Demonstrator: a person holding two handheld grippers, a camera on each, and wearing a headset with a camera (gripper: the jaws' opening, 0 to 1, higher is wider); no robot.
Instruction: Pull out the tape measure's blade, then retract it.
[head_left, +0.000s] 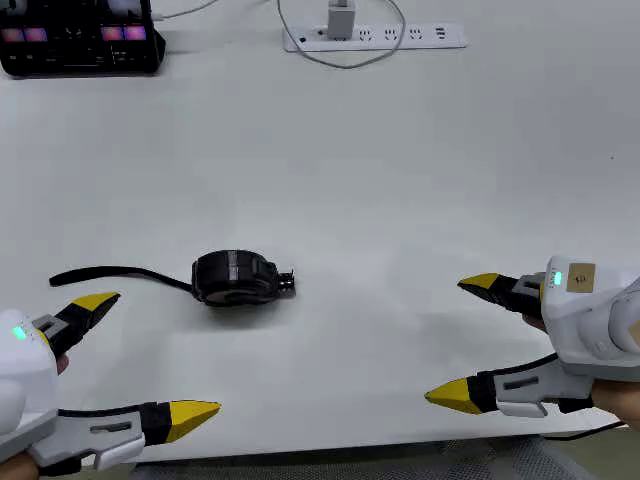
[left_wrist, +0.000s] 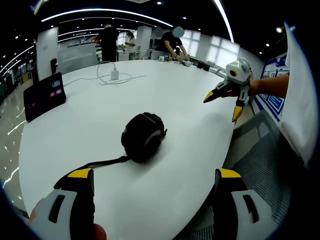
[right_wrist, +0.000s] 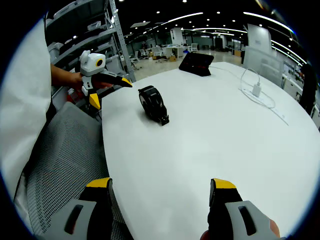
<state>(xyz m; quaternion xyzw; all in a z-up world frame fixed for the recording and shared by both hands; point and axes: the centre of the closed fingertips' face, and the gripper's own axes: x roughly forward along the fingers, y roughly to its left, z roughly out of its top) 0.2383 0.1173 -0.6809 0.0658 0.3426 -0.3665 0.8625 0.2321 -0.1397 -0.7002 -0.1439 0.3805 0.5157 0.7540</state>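
Observation:
A black tape measure (head_left: 235, 278) lies on the white table, its black wrist strap (head_left: 110, 273) trailing left and its blade tip facing right. My left gripper (head_left: 150, 355) hovers at the near-left table edge, open and empty, a short way in front of the case (left_wrist: 143, 135). At the near right, my right gripper (head_left: 462, 340) is open too, well apart from the tape measure (right_wrist: 154, 103). Each gripper shows in the other's view: the right gripper (left_wrist: 224, 102) and the left gripper (right_wrist: 109, 91).
A black device with pink-lit pads (head_left: 80, 40) stands at the far left. A white power strip (head_left: 375, 37) with a plugged charger and looped cable lies at the far edge. The table's front edge (head_left: 330, 448) runs just below the grippers. People stand in the background.

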